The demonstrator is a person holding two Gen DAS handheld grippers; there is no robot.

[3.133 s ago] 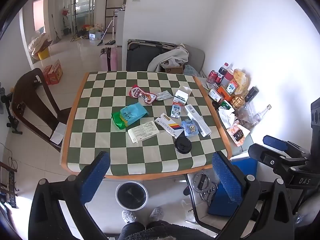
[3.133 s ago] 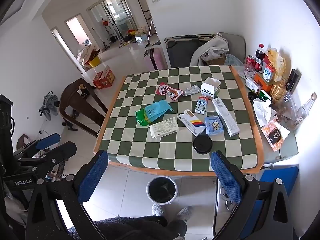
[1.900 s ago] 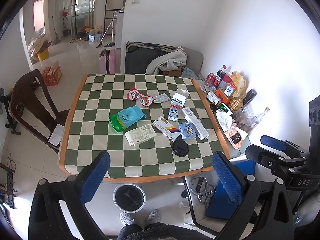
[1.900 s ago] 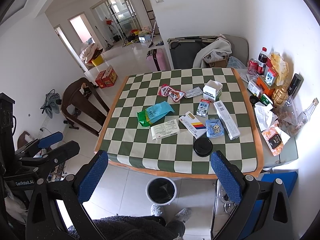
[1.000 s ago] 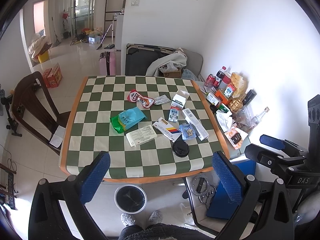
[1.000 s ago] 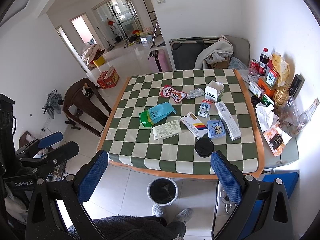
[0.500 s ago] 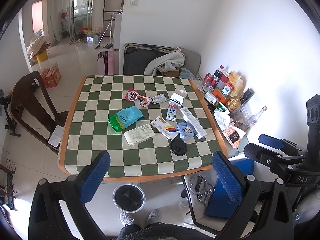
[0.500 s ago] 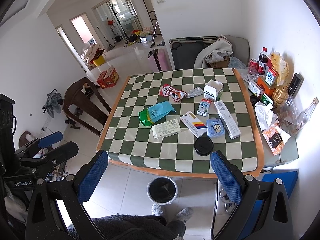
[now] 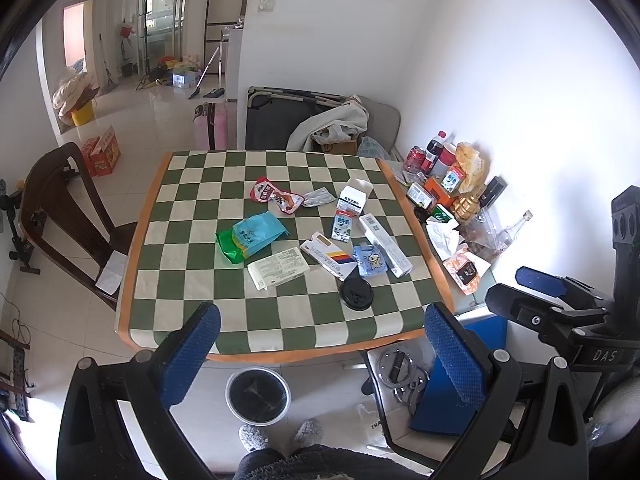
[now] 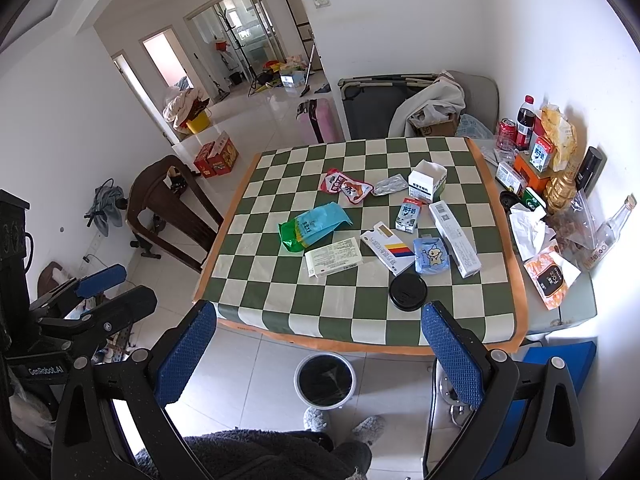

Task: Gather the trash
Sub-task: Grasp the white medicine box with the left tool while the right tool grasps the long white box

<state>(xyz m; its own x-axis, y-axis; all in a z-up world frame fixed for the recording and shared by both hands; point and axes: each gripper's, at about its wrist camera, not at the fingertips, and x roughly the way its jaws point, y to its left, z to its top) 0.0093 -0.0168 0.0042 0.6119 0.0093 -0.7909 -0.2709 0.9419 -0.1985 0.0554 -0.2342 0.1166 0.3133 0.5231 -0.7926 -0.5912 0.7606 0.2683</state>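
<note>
Trash lies scattered on a green-and-white checkered table [image 9: 192,184] [image 10: 280,160]: a blue-green bag [image 9: 250,238] [image 10: 312,226], a red snack wrapper [image 9: 274,195] [image 10: 346,186], a flat white box [image 9: 278,269] [image 10: 334,257], a striped box [image 9: 328,256], small cartons and a black lid [image 9: 356,295] [image 10: 408,291]. A black-lined bin [image 9: 258,396] [image 10: 325,380] stands on the floor below the table's near edge. My left gripper [image 9: 320,344] and right gripper [image 10: 318,340] hover high above the near edge, both open and empty.
A dark wooden chair [image 9: 60,208] stands left of the table. Bottles, cans and packets [image 9: 448,184] crowd a side surface on the right. A blue box [image 9: 460,384] lies on the floor at right. A person's slippers [image 9: 280,434] show below.
Both views have drifted only slightly over the table. No trash has moved and both grippers stay open.
</note>
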